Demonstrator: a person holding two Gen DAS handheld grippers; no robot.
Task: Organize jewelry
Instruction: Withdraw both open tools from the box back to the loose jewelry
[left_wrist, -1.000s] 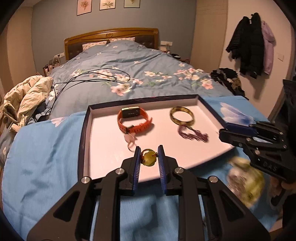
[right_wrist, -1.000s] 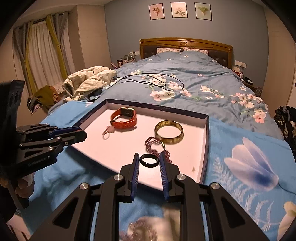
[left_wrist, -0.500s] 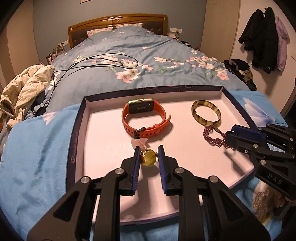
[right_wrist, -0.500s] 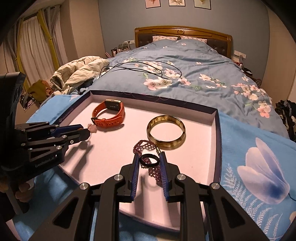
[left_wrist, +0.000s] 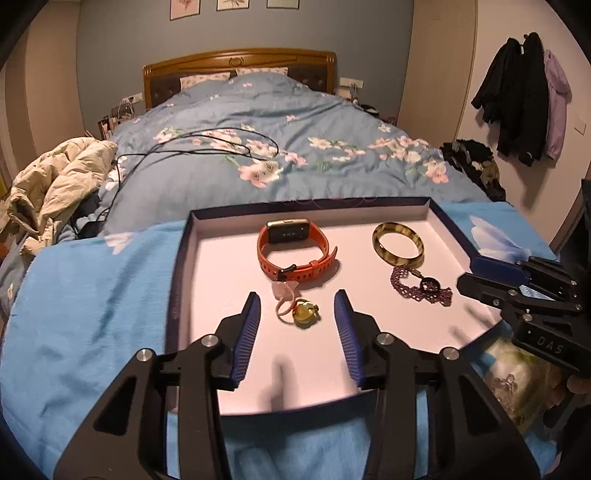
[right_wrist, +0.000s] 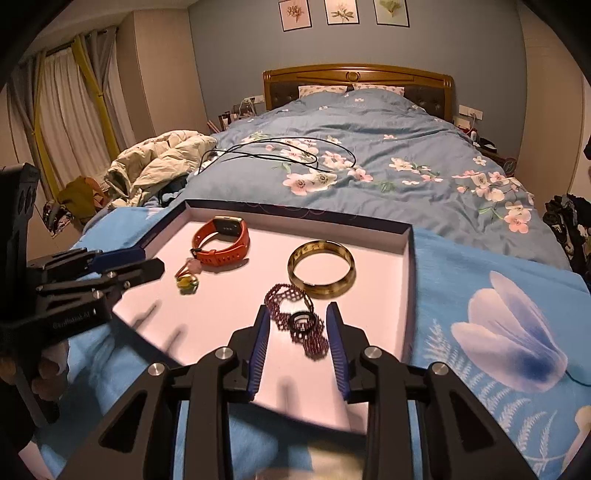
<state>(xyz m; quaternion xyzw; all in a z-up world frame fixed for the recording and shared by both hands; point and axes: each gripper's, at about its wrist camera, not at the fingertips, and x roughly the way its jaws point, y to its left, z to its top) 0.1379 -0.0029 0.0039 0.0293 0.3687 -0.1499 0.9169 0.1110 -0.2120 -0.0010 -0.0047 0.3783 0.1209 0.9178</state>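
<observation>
Jewelry tray (left_wrist: 183, 258) — left claw (left_wrist: 297, 321) parted, yellow-green pendant (left_wrist: 304, 318) released inside.

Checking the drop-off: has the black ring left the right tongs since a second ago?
Yes. The black ring now lies on the purple beaded bracelet in the tray; the right tongs just opened.

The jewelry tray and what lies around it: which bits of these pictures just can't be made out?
- Left wrist view: the pale bundle below the tray is blurred and partly hidden by the right hand-held gripper.
- Right wrist view: the tray's near edge is hidden behind that gripper's body.
- Both views: the watch screen is too small to read.
- Right wrist view: the black ring merges with the beaded bracelet beneath.
</observation>
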